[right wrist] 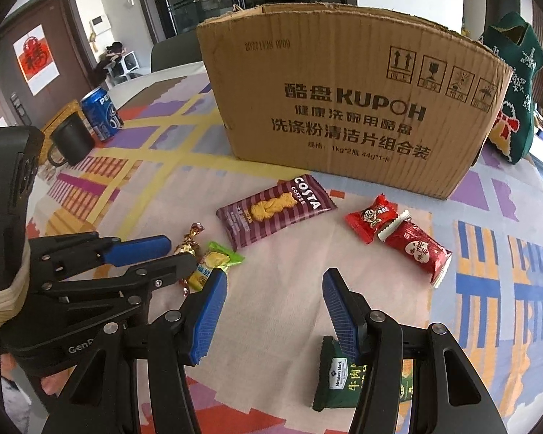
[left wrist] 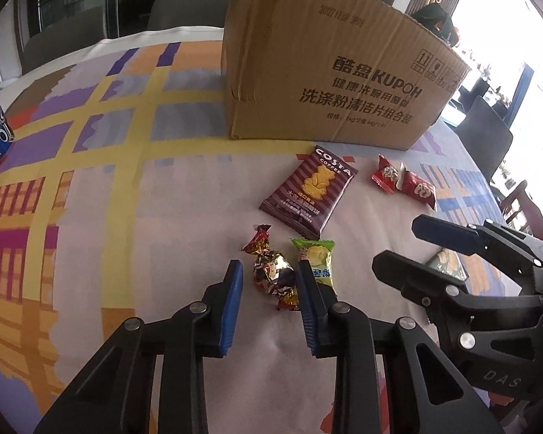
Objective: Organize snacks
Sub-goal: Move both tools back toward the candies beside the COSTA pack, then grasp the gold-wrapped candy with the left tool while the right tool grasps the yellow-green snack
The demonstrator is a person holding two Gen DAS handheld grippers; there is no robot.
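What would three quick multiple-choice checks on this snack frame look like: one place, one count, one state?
1. Where does the Costa biscuit pack lie?
A. inside the box
B. on the cloth in front of the cardboard box
C. on the blue can

2. How many red snack packs lie right of it?
A. two
B. none
C. five

3. What sits between the left gripper fingers?
A. a mug
B. nothing
C. a foil-wrapped candy

Answers:
1 B, it lies flat on the cloth just before the box wall.
2 A, two red wrappers lie side by side.
3 C, the candy lies between the blue pads.
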